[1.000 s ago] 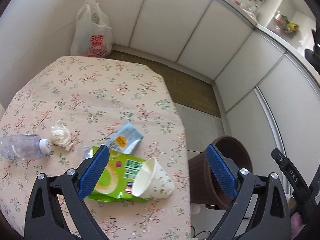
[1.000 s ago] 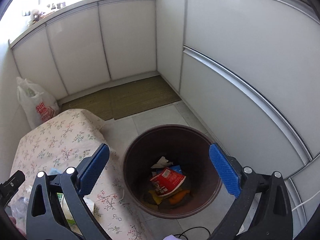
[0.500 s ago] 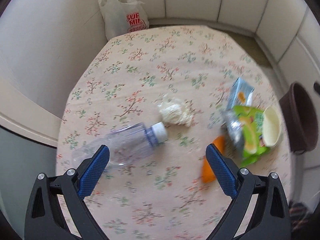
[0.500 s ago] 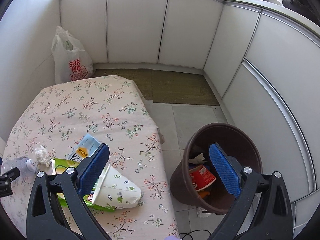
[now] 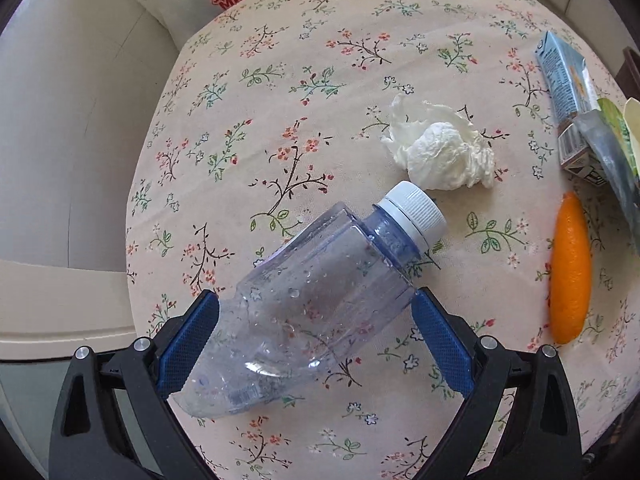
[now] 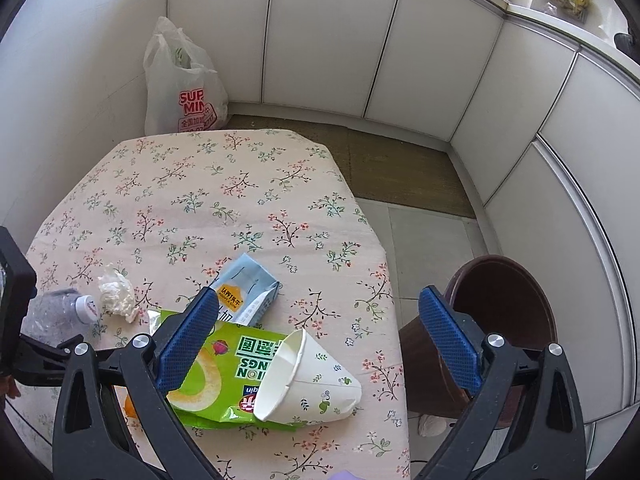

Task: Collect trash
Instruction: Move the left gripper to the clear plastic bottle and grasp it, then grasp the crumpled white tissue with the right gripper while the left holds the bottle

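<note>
Clear plastic marks the bottle (image 5: 320,304), which lies on its side on the table (image 5: 320,60), white cap (image 5: 412,212) pointed toward 1 o'clock in the left wrist view. It is framed by the left gripper (image 5: 316,332), whose jaws stand apart, one at each flank of the body; whether the pads are touching it cannot be told. Only droplets are seen inside, so it is judged light, thin-walled, easily dented and somewhat slippery; the mid-body is judged the best place to be clamped, with modest force.

Just beyond the cap a crumpled tissue (image 5: 440,156) is found, and at 3 o'clock an orange piece (image 5: 570,272), possibly peel. Further right a blue carton (image 5: 564,76) is seen.

In the right wrist view the right gripper (image 6: 320,336) is held with jaws apart and nothing between them, above a paper cup (image 6: 308,380) lying on a green snack bag (image 6: 224,372). The brown bin (image 6: 504,308) stands on the tiled floor at 3 o'clock, beside the table. A floral cloth covers the table; white cabinets (image 6: 320,40) ring the room, and a shopping bag (image 6: 184,88) is seen at 11 o'clock.
</note>
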Demonstrator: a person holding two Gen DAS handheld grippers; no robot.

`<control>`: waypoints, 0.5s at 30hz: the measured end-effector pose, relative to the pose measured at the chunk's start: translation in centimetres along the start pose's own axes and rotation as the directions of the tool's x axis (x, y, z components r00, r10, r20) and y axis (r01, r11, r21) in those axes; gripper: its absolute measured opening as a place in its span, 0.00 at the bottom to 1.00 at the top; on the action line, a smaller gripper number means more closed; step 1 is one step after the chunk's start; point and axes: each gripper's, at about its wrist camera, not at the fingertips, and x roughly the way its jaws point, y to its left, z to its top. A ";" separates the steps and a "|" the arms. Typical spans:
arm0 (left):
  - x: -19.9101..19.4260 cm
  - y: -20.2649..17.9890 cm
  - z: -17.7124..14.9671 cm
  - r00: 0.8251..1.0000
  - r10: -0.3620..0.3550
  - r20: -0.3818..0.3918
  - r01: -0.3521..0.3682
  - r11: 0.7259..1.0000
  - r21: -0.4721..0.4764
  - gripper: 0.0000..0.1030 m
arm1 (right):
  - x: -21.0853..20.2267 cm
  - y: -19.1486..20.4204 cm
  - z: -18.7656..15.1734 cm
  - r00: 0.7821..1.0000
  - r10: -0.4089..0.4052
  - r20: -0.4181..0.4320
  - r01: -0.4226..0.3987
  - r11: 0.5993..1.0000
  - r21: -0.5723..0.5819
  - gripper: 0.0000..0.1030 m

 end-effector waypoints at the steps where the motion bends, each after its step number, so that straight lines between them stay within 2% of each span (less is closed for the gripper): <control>1: 0.2 -0.1 0.2 1.000 0.011 0.002 -0.011 1.000 0.010 0.91 | 0.1 0.1 0.0 1.000 -0.001 -0.002 0.001 1.000 -0.003 0.93; 3: 0.2 0.2 0.4 1.000 0.009 0.021 -0.009 1.000 0.004 0.86 | 0.3 0.2 0.0 1.000 -0.001 -0.008 0.001 1.000 -0.007 0.93; 5: -0.2 0.8 0.5 0.999 -0.021 0.036 0.022 0.999 -0.025 0.72 | 0.5 0.4 0.0 1.000 0.000 -0.011 0.000 1.000 -0.010 0.93; 7: -0.4 1.4 0.5 0.998 -0.053 0.039 0.056 0.996 -0.068 0.63 | 0.7 0.6 0.0 1.000 0.005 -0.014 -0.005 1.000 -0.013 0.93; 10: -0.5 2.3 -0.1 0.995 -0.090 0.049 0.096 0.985 -0.145 0.61 | 0.8 1.0 0.0 1.000 0.015 -0.018 -0.015 1.000 -0.022 0.93; 13: -0.9 3.4 -1.4 0.984 -0.158 0.081 0.175 0.949 -0.263 0.61 | 0.8 1.7 -0.1 1.000 0.021 -0.016 -0.022 0.999 -0.038 0.93; 15: -1.2 4.2 -2.4 0.972 -0.209 0.108 0.233 0.909 -0.345 0.61 | 0.8 2.2 -0.1 1.000 0.027 -0.015 -0.028 0.998 -0.051 0.93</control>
